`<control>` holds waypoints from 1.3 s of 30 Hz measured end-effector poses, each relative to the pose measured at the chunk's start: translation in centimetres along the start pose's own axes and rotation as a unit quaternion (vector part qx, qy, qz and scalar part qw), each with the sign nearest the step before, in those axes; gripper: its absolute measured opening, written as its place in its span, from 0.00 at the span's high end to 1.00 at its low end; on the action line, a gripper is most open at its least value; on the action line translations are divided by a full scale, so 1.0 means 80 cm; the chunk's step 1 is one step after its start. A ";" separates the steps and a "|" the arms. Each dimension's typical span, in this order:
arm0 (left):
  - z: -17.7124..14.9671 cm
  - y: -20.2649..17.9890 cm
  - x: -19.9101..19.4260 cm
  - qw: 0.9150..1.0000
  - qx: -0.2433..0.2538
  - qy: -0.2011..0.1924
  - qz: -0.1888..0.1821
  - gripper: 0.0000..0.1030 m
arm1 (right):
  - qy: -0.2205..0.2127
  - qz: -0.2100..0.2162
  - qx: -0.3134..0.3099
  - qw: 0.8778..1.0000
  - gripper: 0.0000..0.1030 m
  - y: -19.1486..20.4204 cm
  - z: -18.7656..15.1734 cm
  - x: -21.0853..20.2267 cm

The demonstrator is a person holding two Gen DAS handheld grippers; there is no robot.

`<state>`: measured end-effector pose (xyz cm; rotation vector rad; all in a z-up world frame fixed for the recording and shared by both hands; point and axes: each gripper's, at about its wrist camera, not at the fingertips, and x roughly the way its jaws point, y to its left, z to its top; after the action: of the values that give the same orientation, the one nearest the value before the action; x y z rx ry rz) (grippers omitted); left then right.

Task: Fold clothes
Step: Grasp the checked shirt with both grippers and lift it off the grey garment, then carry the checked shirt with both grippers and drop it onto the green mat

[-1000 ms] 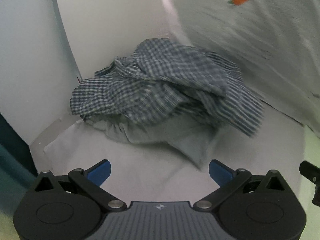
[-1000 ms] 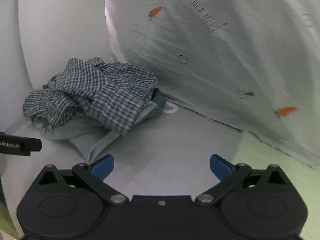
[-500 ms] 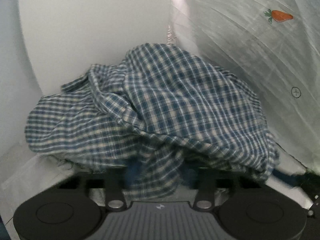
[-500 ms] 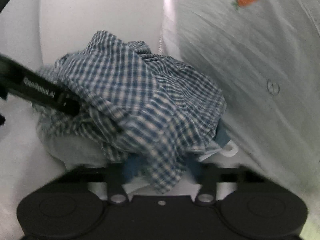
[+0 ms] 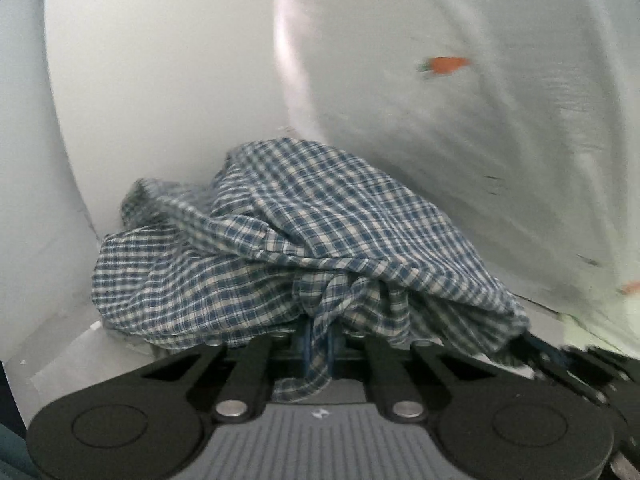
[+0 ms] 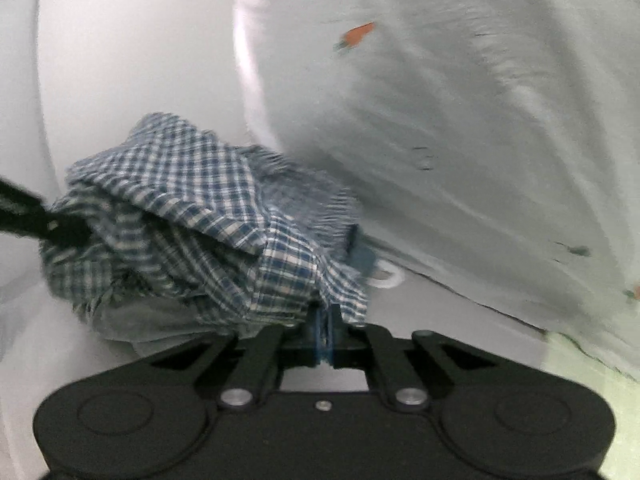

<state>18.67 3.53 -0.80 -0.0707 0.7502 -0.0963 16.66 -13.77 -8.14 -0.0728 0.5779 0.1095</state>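
The left gripper (image 5: 318, 346) is closing, a fold of the blue-and-white checked shirt (image 5: 304, 248) pinched between its blue pads. The right gripper (image 6: 325, 336) is clenched on another fold of the same shirt (image 6: 192, 208), at the garment's right side.

The shirt lies crumpled in a heap on a white table (image 6: 440, 320), pushed toward the far corner where white walls (image 5: 160, 80) meet. Under its left part a grey-green cloth (image 6: 144, 320) shows; whether it belongs to the shirt cannot be told.

A pale sheet printed with small orange carrots (image 6: 460, 140) hangs along the table's right edge, just behind the heap and very near it. Between heap and sheet a blue item with a white ring (image 6: 386, 276) lies on the table, partly hidden by the shirt. A light green surface (image 6: 580, 364) shows at the right, past the table.

Counted: two grippers, one checked shirt, one carrot sheet, one ringed blue item. In the right wrist view, the left gripper appears as a dark bar touching the heap's left side.
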 end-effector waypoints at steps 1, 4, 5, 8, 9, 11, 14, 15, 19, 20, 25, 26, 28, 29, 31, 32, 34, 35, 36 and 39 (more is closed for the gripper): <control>-0.006 -0.011 -0.018 1.000 0.005 -0.001 -0.015 0.93 | -0.007 -0.014 0.008 1.000 0.97 -0.008 -0.004 -0.014; -0.029 -0.049 -0.064 0.997 0.018 0.004 -0.069 0.93 | -0.029 -0.063 0.031 0.997 0.97 -0.046 -0.024 -0.071; -0.039 -0.065 -0.080 0.996 0.027 0.005 -0.089 0.93 | -0.036 -0.081 0.040 0.995 0.97 -0.063 -0.033 -0.094; -0.066 -0.116 -0.123 0.988 0.048 0.012 -0.147 0.93 | -0.056 -0.140 0.056 0.987 0.97 -0.109 -0.058 -0.160; -0.076 -0.134 -0.136 0.984 0.056 0.014 -0.166 0.93 | -0.061 -0.159 0.063 0.983 0.97 -0.128 -0.067 -0.183; -0.096 -0.173 -0.161 0.976 0.070 0.023 -0.205 0.93 | -0.066 -0.195 0.080 0.975 0.97 -0.165 -0.087 -0.225; -0.130 -0.236 -0.196 0.959 0.091 0.048 -0.265 0.93 | -0.067 -0.246 0.111 0.961 0.97 -0.226 -0.122 -0.287; -0.142 -0.257 -0.207 0.952 0.100 0.057 -0.284 0.93 | -0.065 -0.260 0.121 0.956 0.97 -0.244 -0.132 -0.305; -0.192 -0.333 -0.228 0.929 0.133 0.096 -0.332 0.92 | -0.042 -0.305 0.152 0.939 0.97 -0.303 -0.176 -0.368; -0.208 -0.351 -0.227 0.925 0.142 0.117 -0.331 0.89 | -0.033 -0.315 0.163 0.934 0.97 -0.318 -0.190 -0.383; -0.256 -0.381 -0.220 0.928 0.182 0.171 -0.277 0.71 | 0.036 -0.324 0.214 0.921 0.69 -0.357 -0.250 -0.415; -0.259 -0.379 -0.218 0.932 0.186 0.168 -0.263 0.63 | 0.045 -0.319 0.227 0.919 0.63 -0.357 -0.261 -0.417; -0.256 -0.372 -0.208 0.938 0.193 0.161 -0.239 0.58 | 0.059 -0.304 0.257 0.916 0.49 -0.357 -0.283 -0.421; -0.247 -0.367 -0.197 0.940 0.200 0.159 -0.228 0.55 | 0.070 -0.300 0.270 0.912 0.47 -0.352 -0.293 -0.419; -0.245 -0.359 -0.181 0.939 0.223 0.158 -0.207 0.45 | 0.096 -0.295 0.295 0.904 0.23 -0.339 -0.311 -0.412; -0.246 -0.357 -0.178 0.938 0.239 0.158 -0.197 0.38 | 0.108 -0.298 0.304 0.898 0.18 -0.333 -0.320 -0.409; -0.259 -0.348 -0.175 0.932 0.273 0.157 -0.180 0.36 | 0.132 -0.301 0.318 0.889 0.15 -0.323 -0.335 -0.398; -0.267 -0.342 -0.170 0.928 0.291 0.159 -0.172 0.35 | 0.144 -0.302 0.328 0.884 0.13 -0.317 -0.342 -0.395; -0.272 -0.340 -0.166 0.923 0.305 0.163 -0.166 0.35 | 0.155 -0.302 0.338 0.878 0.05 -0.311 -0.351 -0.393; -0.287 -0.331 -0.148 0.910 0.344 0.174 -0.155 0.30 | 0.174 -0.295 0.372 0.863 0.00 -0.299 -0.369 -0.391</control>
<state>-7.27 -22.15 -6.90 0.5175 1.0194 -0.6864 -22.37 -42.99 -14.76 0.4947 0.9021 -0.7436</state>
